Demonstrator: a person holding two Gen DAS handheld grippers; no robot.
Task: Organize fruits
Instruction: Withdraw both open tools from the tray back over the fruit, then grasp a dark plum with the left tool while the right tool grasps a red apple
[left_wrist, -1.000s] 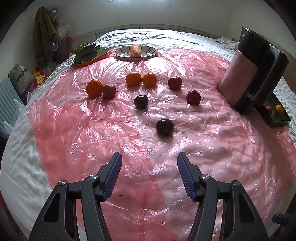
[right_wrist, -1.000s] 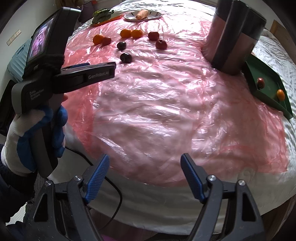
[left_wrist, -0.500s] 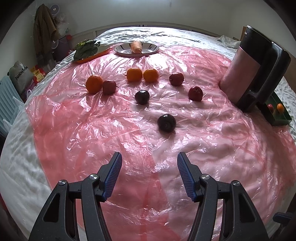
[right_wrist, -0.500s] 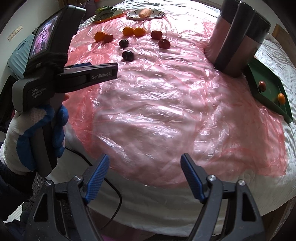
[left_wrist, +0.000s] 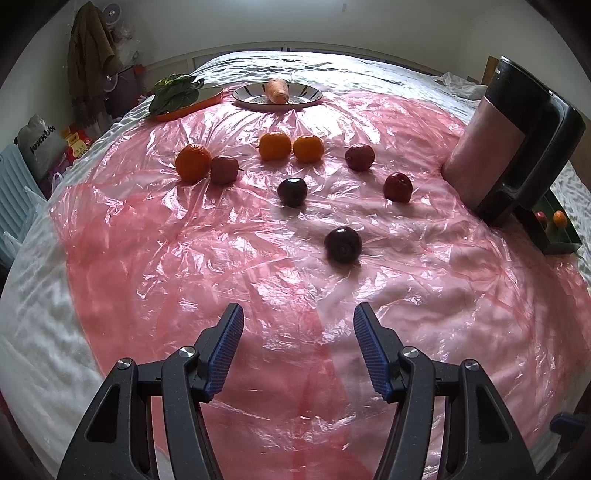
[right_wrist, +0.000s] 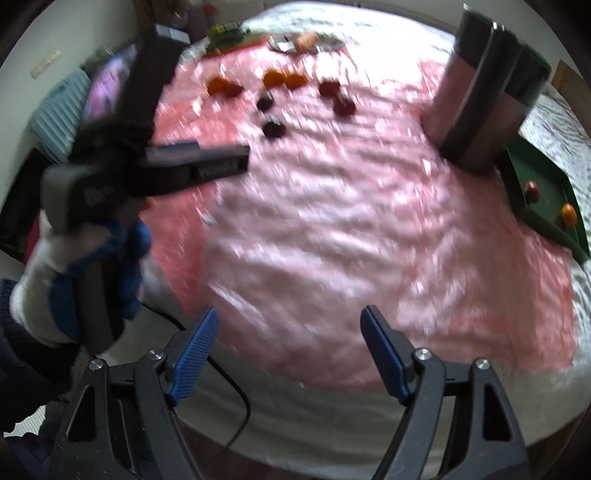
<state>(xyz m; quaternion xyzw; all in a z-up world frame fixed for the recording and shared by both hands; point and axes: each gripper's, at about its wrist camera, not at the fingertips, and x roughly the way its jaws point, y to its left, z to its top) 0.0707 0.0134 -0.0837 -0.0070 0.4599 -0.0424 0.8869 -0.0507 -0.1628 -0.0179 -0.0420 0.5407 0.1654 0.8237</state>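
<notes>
- Right now my left gripper (left_wrist: 298, 339) hangs over the pink sheet (left_wrist: 147, 258), fingers partly spread with nothing between them; only bare plastic shows in the gap.
- My right gripper (right_wrist: 290, 345) is likewise spread and empty, sitting over the near edge of the bed (right_wrist: 332, 413); that view is smeared by blur.
- In the left view, the fruit lies loose on the sheet, all at about 12 o'clock from the fingers.
- Nearest is a dark plum (left_wrist: 342, 244), alone, toward 1 o'clock.
- Beyond it a second plum (left_wrist: 292, 191), with a red apple (left_wrist: 397, 187) off at its 3 o'clock.
- Another red fruit (left_wrist: 359, 157) lies farther back, at about 11 o'clock from that apple.
- Two oranges (left_wrist: 274, 146) (left_wrist: 308, 148) sit side by side, touching or nearly so, at 12 o'clock from the second plum.
- A third orange (left_wrist: 192, 163) lies at 10 o'clock, pressed against a dull red fruit (left_wrist: 223, 170).
- A green tray (left_wrist: 554, 236) sits at 2 o'clock at the sheet's edge, partly hidden behind a tall dark appliance (left_wrist: 509, 147); it holds one small red fruit (left_wrist: 541, 216) and one small orange one (left_wrist: 559, 218), near each other.
- At the far end, a plate (left_wrist: 306, 98) carries a carrot (left_wrist: 277, 90), and an orange dish (left_wrist: 173, 112) at its 9 o'clock holds leafy greens (left_wrist: 173, 92).
- In the right view, my gloved left hand (right_wrist: 74, 273) grips the other gripper's handle at 9 o'clock.
</notes>
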